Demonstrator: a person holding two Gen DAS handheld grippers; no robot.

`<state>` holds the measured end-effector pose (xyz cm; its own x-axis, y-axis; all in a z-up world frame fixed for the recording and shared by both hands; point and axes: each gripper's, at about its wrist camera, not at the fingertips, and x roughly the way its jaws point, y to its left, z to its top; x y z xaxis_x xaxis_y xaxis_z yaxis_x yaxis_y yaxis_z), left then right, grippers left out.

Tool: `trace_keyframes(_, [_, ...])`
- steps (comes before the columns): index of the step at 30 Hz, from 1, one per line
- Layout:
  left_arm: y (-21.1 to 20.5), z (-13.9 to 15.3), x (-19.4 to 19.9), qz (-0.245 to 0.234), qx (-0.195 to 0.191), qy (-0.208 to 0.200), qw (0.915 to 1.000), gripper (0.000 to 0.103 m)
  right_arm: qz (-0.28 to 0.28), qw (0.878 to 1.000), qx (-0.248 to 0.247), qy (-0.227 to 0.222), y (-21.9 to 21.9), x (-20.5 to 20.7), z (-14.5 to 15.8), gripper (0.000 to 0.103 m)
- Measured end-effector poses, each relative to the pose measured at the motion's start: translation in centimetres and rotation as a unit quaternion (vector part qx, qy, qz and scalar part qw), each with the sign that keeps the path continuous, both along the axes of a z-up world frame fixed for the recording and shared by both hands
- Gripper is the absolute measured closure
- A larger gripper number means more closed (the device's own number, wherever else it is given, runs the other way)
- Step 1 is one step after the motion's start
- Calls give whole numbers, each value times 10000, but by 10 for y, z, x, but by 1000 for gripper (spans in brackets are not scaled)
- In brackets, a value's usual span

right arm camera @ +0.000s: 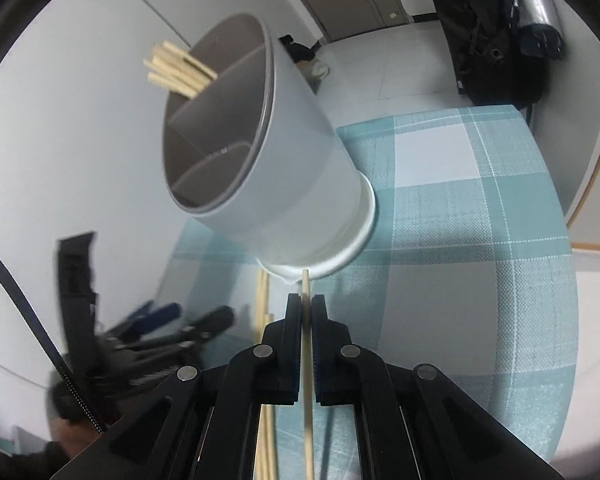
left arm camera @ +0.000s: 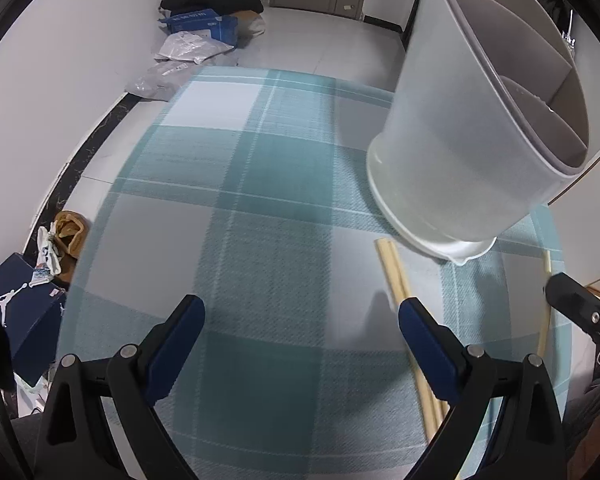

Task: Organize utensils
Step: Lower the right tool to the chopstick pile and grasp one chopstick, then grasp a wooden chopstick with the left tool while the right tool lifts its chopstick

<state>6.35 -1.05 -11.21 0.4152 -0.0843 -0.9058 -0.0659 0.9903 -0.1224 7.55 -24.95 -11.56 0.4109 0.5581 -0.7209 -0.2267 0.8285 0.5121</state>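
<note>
**One chopstick clamped, holder next**

Left side first: left gripper hangs w/ jaws wide apart, nothing between them, over the teal-and-grey checked tablecloth. Just right of it, a loose pair of pale wooden chopsticks lies on the cloth, running under its right finger. Further right and far, the round grey plastic utensil holder w/ inner dividers stands on its white base; a bunch of chopsticks already pokes out of its far compartment.

Right gripper is clamped on a single pale wooden chopstick, tip pointing toward the holder's base.

Risks: the stick is thin and pinched near one end, so it could pivot or slip in the pads when tilted up. If aimed low it'd hit the holder wall and could nudge or tip the holder. Could also drop into the wrong compartment.

Hard to see: holder floor, how many sticks inside, chopstick's rear end (cut off). Left-hand tool in right view is motion-blurred.
</note>
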Motion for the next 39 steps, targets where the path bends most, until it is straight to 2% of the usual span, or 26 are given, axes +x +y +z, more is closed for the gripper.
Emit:
trace_keyframes(4, [-7,-2,4,-20,43,94,9999,7,-59,9997,217,-8,-7,-9,7,99])
trace_keyframes(8, [-15,-5,5,-68,340,148,9993,7,-128,9994,333,5,-15,-12,9,99])
trace_keyframes(15, [-16,-7,11,-35,539,261,9982,7,-220,9994,175,-176,-19,-17,17,99])
trace_keyframes(17, [-13,-6,11,84,534,228,9983,12,-204,9994,175,-215,-19,-19,19,99])
trace_keyframes(20, [-13,-3,12,132,532,173,9983,28,-204,9994,166,-223,-19,-20,19,99])
trace_keyframes(22, [-14,-1,13,143,522,111,9985,48,-212,9994,175,-213,-20,-20,18,99])
trace_keyframes(23, [-14,0,14,171,491,81,9986,55,-222,9994,172,-219,-21,-20,19,99])
trace_keyframes(25, [-14,1,13,277,447,21,9986,82,-243,9993,178,-239,-23,-21,19,99])
trace_keyframes(27, [-10,1,14,446,348,-32,9984,94,-277,9991,160,-279,-25,-21,21,99])
trace_keyframes(30, [-4,-1,14,610,17,-63,9981,100,-292,9988,100,-382,-25,-22,25,99])
trace_keyframes(34, [-3,4,15,688,-186,-192,9973,100,-296,9983,62,-496,-24,-24,29,99])
trace_keyframes(39, [-1,31,3,681,-512,-812,9930,100,-304,9969,34,-722,-22,-29,38,99])
